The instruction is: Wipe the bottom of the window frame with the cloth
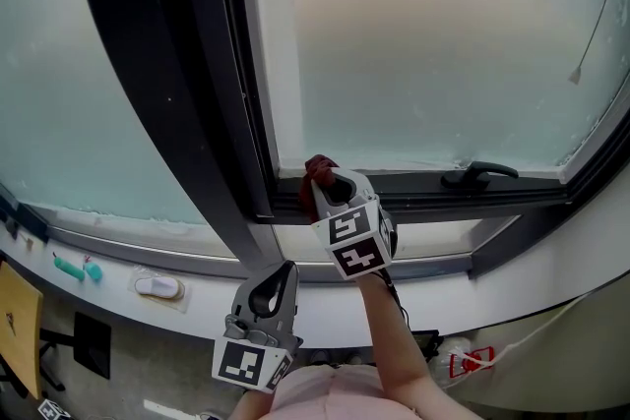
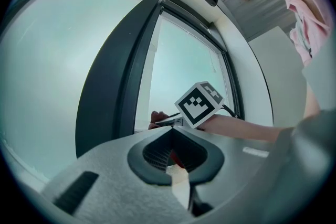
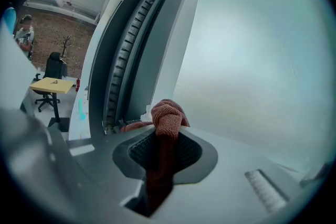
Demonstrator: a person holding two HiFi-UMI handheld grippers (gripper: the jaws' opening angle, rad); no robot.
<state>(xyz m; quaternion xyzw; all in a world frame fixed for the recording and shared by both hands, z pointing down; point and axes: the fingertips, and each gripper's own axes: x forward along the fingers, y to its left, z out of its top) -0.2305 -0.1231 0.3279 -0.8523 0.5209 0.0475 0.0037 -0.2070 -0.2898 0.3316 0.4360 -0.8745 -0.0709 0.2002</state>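
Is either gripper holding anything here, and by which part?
The right gripper holds the red cloth, pinched just behind a bunched end that sticks out past the jaw tips. The left gripper is shut on nothing.

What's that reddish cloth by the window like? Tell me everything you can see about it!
The cloth is reddish brown and looks soft and fuzzy, like a towel. It is scrunched into a wrinkly bunch, not spread flat. The right gripper has its jaws shut on it: one part runs down between them and the bunch sticks out past the tips. The bunch sits at the left corner of the bottom window frame, beside the dark upright post, seemingly pressed against the rail.
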